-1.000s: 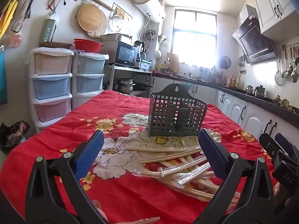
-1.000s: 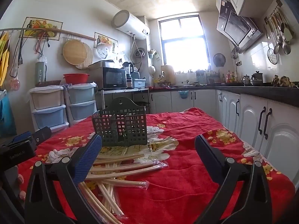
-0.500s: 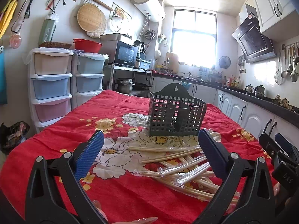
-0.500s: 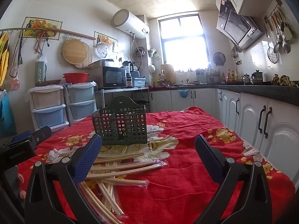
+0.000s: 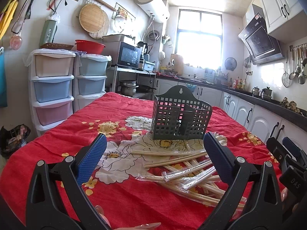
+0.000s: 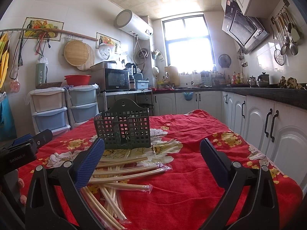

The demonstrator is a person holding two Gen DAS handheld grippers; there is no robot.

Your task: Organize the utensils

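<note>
Chopsticks (image 5: 178,169): pale, thin, many in clear plastic sleeves, lying crisscrossed in a loose pile on the table w/ red floral cloth (image 5: 119,115). Dark green grid-walled holder (image 5: 180,118) stands upright just behind the pile, w/ inner dividers and a hang tab on top. Left tool (image 5: 153,161): blue pads spread wide, gripping nothing, above the near edge of the pile; pile sits toward its right pad. Right tool (image 6: 151,163): also spread wide, nothing in it; pile lies by its left pad, holder beyond. Vs 1 s ago: no visible change, both tools and pile in the same spots.
</note>
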